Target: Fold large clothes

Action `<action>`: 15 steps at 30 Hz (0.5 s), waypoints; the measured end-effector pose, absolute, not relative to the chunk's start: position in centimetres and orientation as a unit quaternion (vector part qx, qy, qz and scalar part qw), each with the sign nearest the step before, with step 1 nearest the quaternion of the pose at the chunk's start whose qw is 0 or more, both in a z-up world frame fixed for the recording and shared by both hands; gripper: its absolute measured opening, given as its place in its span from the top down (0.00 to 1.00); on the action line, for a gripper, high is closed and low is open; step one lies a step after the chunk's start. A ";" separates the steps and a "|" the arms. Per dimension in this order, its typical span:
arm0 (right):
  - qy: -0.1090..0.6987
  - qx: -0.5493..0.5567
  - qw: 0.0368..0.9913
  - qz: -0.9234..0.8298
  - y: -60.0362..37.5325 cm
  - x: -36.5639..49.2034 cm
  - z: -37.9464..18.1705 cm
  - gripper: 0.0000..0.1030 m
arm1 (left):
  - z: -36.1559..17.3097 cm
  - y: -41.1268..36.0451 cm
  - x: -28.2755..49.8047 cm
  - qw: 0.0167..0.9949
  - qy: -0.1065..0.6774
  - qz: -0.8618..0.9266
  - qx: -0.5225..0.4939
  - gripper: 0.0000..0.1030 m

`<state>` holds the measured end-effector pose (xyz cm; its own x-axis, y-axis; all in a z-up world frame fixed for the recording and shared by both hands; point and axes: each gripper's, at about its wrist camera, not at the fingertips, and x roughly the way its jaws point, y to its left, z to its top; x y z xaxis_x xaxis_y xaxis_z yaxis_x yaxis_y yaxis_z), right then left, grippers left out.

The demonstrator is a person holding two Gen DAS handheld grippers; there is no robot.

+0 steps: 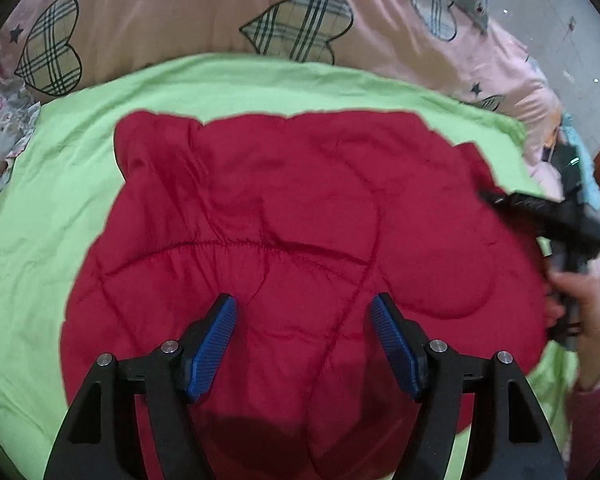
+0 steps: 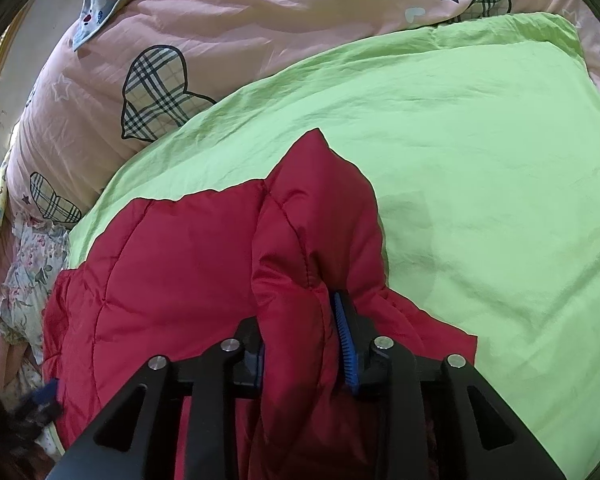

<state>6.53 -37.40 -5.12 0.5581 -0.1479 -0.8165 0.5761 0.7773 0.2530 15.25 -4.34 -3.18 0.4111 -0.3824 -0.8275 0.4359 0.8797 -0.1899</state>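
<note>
Our right gripper's [image 2: 300,344] fingers pinch a raised fold of the padded red quilted jacket [image 1: 284,232]; our left gripper's [image 1: 303,344] fingers hover spread above it. The jacket lies mostly flat on the bed's lime-green sheet [image 2: 480,140]. We judge folding barely begun.

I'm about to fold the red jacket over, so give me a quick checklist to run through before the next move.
1. Right gripper clamped on a bunched fold of the red quilted jacket: ok.
2. Left gripper holding fabric: not ok, open above the jacket.
3. Jacket lying on the green sheet: ok.
4. Jacket spread flat: not ok, right side lifted and creased.
5. Grip depth on the fold: cannot tell.
</note>
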 end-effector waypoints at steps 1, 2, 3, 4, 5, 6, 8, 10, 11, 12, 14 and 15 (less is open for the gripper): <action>0.417 0.258 0.845 -0.212 -37.3 6.3 -4.9 0.66 | -3.5 -4.4 15.3 0.839 0.487 -0.241 0.026 0.32; 0.414 0.260 0.846 -0.211 -37.2 6.0 -4.5 0.63 | -3.7 -4.3 15.4 0.839 0.488 -0.240 0.022 0.32; 0.409 0.262 0.848 -0.211 -37.1 5.6 -4.1 0.63 | -3.8 -4.3 15.4 0.838 0.489 -0.240 0.020 0.32; 0.401 0.260 0.852 -0.212 -36.9 5.0 -3.4 0.62 | -3.8 -4.4 15.4 0.838 0.490 -0.240 0.019 0.32; 0.394 0.258 0.856 -0.212 -36.6 4.6 -2.8 0.61 | -3.8 -4.7 15.4 0.838 0.489 -0.240 0.022 0.32; 0.385 0.254 0.861 -0.212 -36.2 4.0 -2.0 0.59 | -3.9 -4.9 15.4 0.839 0.489 -0.239 0.024 0.32; 0.364 0.244 0.874 -0.210 -35.1 2.5 -0.4 0.52 | -4.0 -5.0 15.3 0.840 0.487 -0.239 0.028 0.32; 0.352 0.234 0.884 -0.201 -33.8 1.4 0.9 0.52 | -4.3 -5.3 15.5 0.840 0.486 -0.237 0.030 0.31; 0.349 0.231 0.887 -0.192 -33.0 1.0 1.3 0.52 | -4.5 -5.3 15.7 0.841 0.486 -0.237 0.029 0.31; 0.352 0.226 0.891 -0.177 -32.0 0.8 1.5 0.51 | -4.7 -5.6 15.8 0.841 0.486 -0.236 0.028 0.31; 0.366 0.217 0.892 -0.152 -30.2 1.0 1.4 0.51 | -4.8 -5.6 15.7 0.842 0.484 -0.235 0.028 0.31; 0.377 0.208 0.892 -0.136 -29.1 1.3 1.1 0.51 | -4.8 -5.4 15.5 0.842 0.484 -0.235 0.029 0.31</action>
<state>1.26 -29.05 1.14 0.6782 -0.0865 -0.7298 0.4005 0.8761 0.2683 15.53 -5.39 -4.77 0.4213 -0.3685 -0.8287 0.4250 0.8874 -0.1785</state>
